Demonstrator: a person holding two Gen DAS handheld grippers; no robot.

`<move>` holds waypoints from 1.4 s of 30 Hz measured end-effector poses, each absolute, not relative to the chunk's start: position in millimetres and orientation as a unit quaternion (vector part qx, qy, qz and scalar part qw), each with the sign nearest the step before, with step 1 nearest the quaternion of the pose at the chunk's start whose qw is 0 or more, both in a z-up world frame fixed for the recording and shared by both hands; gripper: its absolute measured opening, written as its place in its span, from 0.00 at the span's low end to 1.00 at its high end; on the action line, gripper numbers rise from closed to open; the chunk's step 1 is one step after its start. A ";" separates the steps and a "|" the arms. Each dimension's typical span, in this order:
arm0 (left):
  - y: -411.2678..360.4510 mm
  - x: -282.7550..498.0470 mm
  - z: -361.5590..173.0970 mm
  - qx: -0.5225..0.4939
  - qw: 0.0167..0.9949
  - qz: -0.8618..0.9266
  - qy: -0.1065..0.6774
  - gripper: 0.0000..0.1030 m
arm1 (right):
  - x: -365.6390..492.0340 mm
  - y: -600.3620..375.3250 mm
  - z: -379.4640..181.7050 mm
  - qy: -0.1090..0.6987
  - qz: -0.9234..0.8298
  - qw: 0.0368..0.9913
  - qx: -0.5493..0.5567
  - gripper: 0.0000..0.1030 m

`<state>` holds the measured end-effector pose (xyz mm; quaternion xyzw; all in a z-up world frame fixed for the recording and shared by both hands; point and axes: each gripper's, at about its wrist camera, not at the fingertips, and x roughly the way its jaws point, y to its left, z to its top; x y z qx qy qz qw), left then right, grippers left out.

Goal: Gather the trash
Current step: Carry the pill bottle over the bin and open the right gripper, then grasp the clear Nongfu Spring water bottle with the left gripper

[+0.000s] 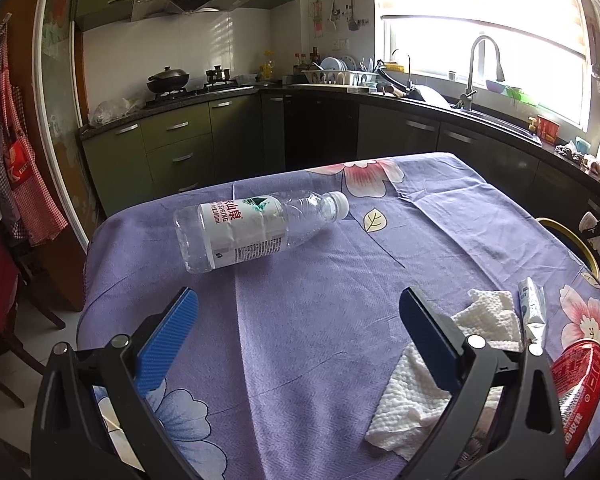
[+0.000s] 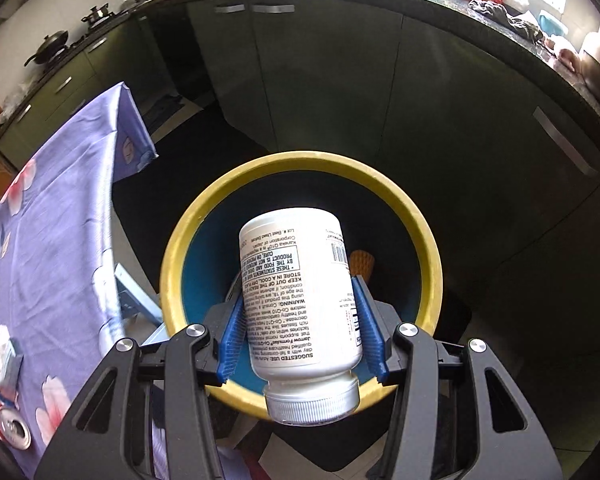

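Note:
An empty clear water bottle (image 1: 256,232) lies on its side on the purple flowered tablecloth (image 1: 320,340). My left gripper (image 1: 296,312) is open just short of the bottle, empty. Crumpled white paper towels (image 1: 412,400), a small silver wrapper (image 1: 534,312) and a red can (image 1: 576,392) lie to its right. My right gripper (image 2: 300,312) is shut on a white supplement bottle (image 2: 300,300), cap toward the camera, held over a yellow-rimmed bin (image 2: 172,264) with a blue inside. An orange item (image 2: 362,264) lies inside the bin.
The bin stands on the floor beside the table's right edge; its rim also shows in the left wrist view (image 1: 580,240). Dark kitchen cabinets (image 2: 420,100) stand behind it. A light blue stool (image 2: 136,300) stands between table and bin. The red can (image 2: 8,428) shows at the table's near edge.

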<state>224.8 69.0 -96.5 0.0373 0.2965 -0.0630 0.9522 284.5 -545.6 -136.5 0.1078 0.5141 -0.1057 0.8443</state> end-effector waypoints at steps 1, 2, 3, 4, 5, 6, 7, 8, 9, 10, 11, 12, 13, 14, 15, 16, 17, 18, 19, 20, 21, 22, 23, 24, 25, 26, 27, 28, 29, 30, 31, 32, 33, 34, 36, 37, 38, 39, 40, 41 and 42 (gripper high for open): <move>69.0 224.4 -97.0 0.037 0.952 -0.063 0.297 0.93 | 287.3 -548.6 -138.3 0.512 -0.110 0.845 0.106 0.49; 68.7 224.5 -97.2 0.038 0.952 -0.064 0.297 0.93 | 290.1 -550.1 -139.3 0.510 -0.120 0.845 0.103 0.58; 68.6 224.4 -97.3 0.038 0.952 -0.064 0.297 0.93 | 290.9 -551.3 -139.2 0.508 -0.133 0.845 0.099 0.65; 68.5 224.4 -97.4 0.038 0.952 -0.064 0.297 0.93 | 288.7 -554.3 -136.4 0.499 -0.153 0.848 0.096 0.69; 68.7 224.3 -97.3 0.038 0.952 -0.064 0.297 0.93 | 286.3 -554.2 -133.1 0.494 -0.154 0.850 0.101 0.69; 68.7 224.3 -97.3 0.038 0.952 -0.063 0.297 0.93 | 282.6 -554.5 -130.3 0.492 -0.149 0.851 0.110 0.69; 68.8 224.5 -97.3 0.037 0.952 -0.064 0.297 0.93 | 275.1 -552.7 -125.2 0.485 -0.138 0.855 0.122 0.69; 68.8 224.6 -97.4 0.037 0.952 -0.064 0.297 0.93 | 265.9 -548.7 -119.7 0.479 -0.130 0.858 0.131 0.69; 68.5 224.4 -97.5 0.037 0.952 -0.065 0.297 0.93 | 256.1 -542.6 -114.9 0.474 -0.123 0.862 0.136 0.69; 68.6 224.3 -97.4 0.038 0.952 -0.065 0.297 0.93 | 249.6 -535.5 -110.8 0.469 -0.116 0.864 0.137 0.69; 68.3 223.9 -97.2 0.038 0.952 -0.065 0.296 0.93 | 238.5 -525.7 -106.3 0.464 -0.105 0.869 0.139 0.69; 67.7 223.4 -97.1 0.038 0.952 -0.066 0.296 0.93 | 228.1 -516.7 -103.5 0.459 -0.096 0.872 0.140 0.69; 67.4 222.5 -96.6 0.038 0.952 -0.067 0.295 0.93 | 221.0 -509.6 -100.8 0.457 -0.091 0.874 0.139 0.69; 66.7 221.7 -96.3 0.038 0.953 -0.069 0.294 0.93 | 211.5 -499.8 -99.5 0.455 -0.084 0.876 0.137 0.69; 65.9 221.2 -95.8 0.038 0.953 -0.070 0.293 0.93 | 203.1 -491.9 -98.7 0.454 -0.076 0.877 0.136 0.69; 65.1 220.8 -95.6 0.038 0.953 -0.072 0.292 0.93 | 194.3 -481.1 -98.8 0.454 -0.065 0.878 0.133 0.69; 64.6 220.4 -95.5 0.037 0.953 -0.074 0.293 0.93 | 187.6 -471.1 -99.4 0.455 -0.055 0.879 0.130 0.69; 64.7 220.4 -95.2 0.036 0.952 -0.075 0.293 0.93 | 183.4 -464.7 -99.8 0.456 -0.050 0.880 0.126 0.69; 64.6 220.6 -95.2 0.036 0.952 -0.075 0.293 0.93 | 179.1 -454.5 -99.9 0.458 -0.043 0.880 0.118 0.69; 64.8 221.0 -95.2 0.036 0.953 -0.074 0.293 0.93 | 177.2 -446.8 -101.0 0.458 -0.038 0.881 0.111 0.69; 65.0 221.2 -95.4 0.035 0.952 -0.073 0.294 0.93 | 177.3 -439.4 -99.9 0.458 -0.034 0.883 0.103 0.69; 65.8 221.9 -95.2 0.033 0.952 -0.072 0.296 0.93 | 174.8 -431.3 -98.6 0.455 -0.031 0.885 0.092 0.69; 67.2 222.7 -94.5 0.030 0.952 -0.071 0.298 0.93 | 173.3 -426.9 -97.3 0.453 -0.029 0.887 0.086 0.69; 68.7 223.8 -93.2 0.026 0.951 -0.070 0.300 0.93 | 171.2 -423.2 -95.9 0.451 -0.027 0.888 0.084 0.69; 70.7 225.3 -91.2 0.021 0.950 -0.072 0.303 0.93 | 167.5 -419.3 -94.2 0.450 -0.024 0.889 0.084 0.69; 73.2 227.4 -88.5 0.016 0.948 -0.078 0.307 0.93 | 166.5 -418.8 -93.2 0.448 -0.019 0.890 0.086 0.69; 75.3 229.4 -86.1 0.018 0.947 -0.083 0.309 0.93 | 168.5 -419.8 -93.0 0.447 -0.015 0.890 0.086 0.70; 76.7 231.7 -83.7 0.025 0.946 -0.084 0.311 0.93 | 171.5 -421.4 -92.4 0.447 -0.013 0.890 0.086 0.70; 78.1 234.4 -81.0 0.035 0.946 -0.085 0.311 0.93 | 171.7 -420.3 -92.4 0.447 -0.012 0.890 0.087 0.70; 80.3 240.0 -77.1 0.049 0.944 -0.092 0.312 0.93 | 172.7 -420.0 -92.8 0.448 -0.010 0.890 0.088 0.70; 82.4 244.7 -74.6 0.058 0.943 -0.098 0.312 0.93 | 176.7 -422.1 -92.9 0.448 -0.008 0.889 0.089 0.70; 83.9 249.7 -72.3 0.065 0.942 -0.105 0.313 0.93 | 180.8 -423.4 -93.4 0.449 -0.005 0.889 0.090 0.70; 86.2 259.0 -69.7 0.078 0.938 -0.121 0.316 0.93 | 183.2 -425.3 -92.9 0.450 -0.003 0.888 0.089 0.70; 87.8 266.9 -68.5 0.090 0.933 -0.137 0.321 0.93 | 184.4 -424.2 -93.6 0.452 -0.002 0.888 0.089 0.70; 90.3 286.6 -67.7 0.118 0.920 -0.170 0.333 0.93 | 188.6 -422.5 -94.7 0.455 0.003 0.886 0.087 0.70; 91.0 296.6 -68.5 0.129 0.913 -0.184 0.341 0.93 | 191.3 -420.9 -94.8 0.457 0.005 0.885 0.086 0.70; 91.4 310.5 -70.3 0.140 0.902 -0.204 0.355 0.93 | 193.8 -420.2 -95.1 0.459 0.005 0.884 0.085 0.70; 91.3 319.0 -72.6 0.146 0.895 -0.214 0.362 0.93 | 195.4 -419.6 -95.5 0.461 0.004 0.884 0.084 0.70; 90.7 329.0 -74.6 0.152 0.889 -0.223 0.369 0.93 | 198.5 -418.7 -95.9 0.463 0.002 0.882 0.083 0.70; 90.6 339.3 -77.4 0.155 0.882 -0.235 0.378 0.93 | 201.1 -418.4 -96.5 0.465 0.001 0.881 0.084 0.70; 89.6 350.2 -80.9 0.157 0.873 -0.249 0.389 0.93 | 203.2 -418.4 -96.9 0.467 0.001 0.880 0.084 0.70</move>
